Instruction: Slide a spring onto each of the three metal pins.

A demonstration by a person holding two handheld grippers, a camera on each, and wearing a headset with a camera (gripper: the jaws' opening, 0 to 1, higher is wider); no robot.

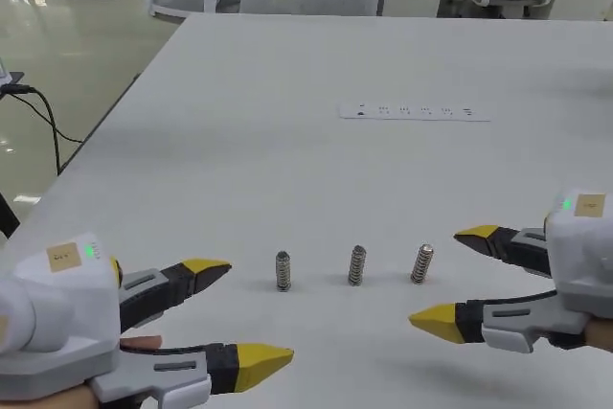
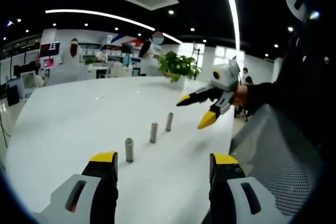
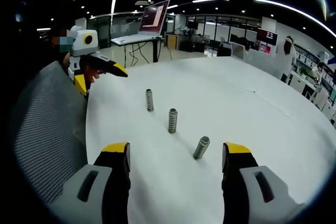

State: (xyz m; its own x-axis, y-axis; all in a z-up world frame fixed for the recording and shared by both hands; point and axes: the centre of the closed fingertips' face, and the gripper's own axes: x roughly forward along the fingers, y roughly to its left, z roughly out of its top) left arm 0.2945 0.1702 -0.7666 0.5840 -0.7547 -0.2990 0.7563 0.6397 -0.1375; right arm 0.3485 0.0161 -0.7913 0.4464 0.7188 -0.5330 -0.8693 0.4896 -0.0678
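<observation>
left tool (image 1: pixel 257 312) and right tool (image 1: pixel 436 276) hang with yellow-tipped jaws spread wide, holding nothing. between them three coiled metal springs (image 1: pixel 357 265) stand in a row on the smooth white table (image 1: pixel 287 122), the rightmost one tilted.

Three springs are set in a row on the table (image 1: pixel 287 160). Referenced to the middle spring (image 1: pixel 357 265): the left spring (image 1: pixel 283 271) is placed left and the right spring (image 1: pixel 422 263) right. The power strip (image 1: pixel 414 112) is located well behind, the left gripper (image 1: pixel 259 311) front-left, and the right gripper (image 1: pixel 437 276) further right.
</observation>
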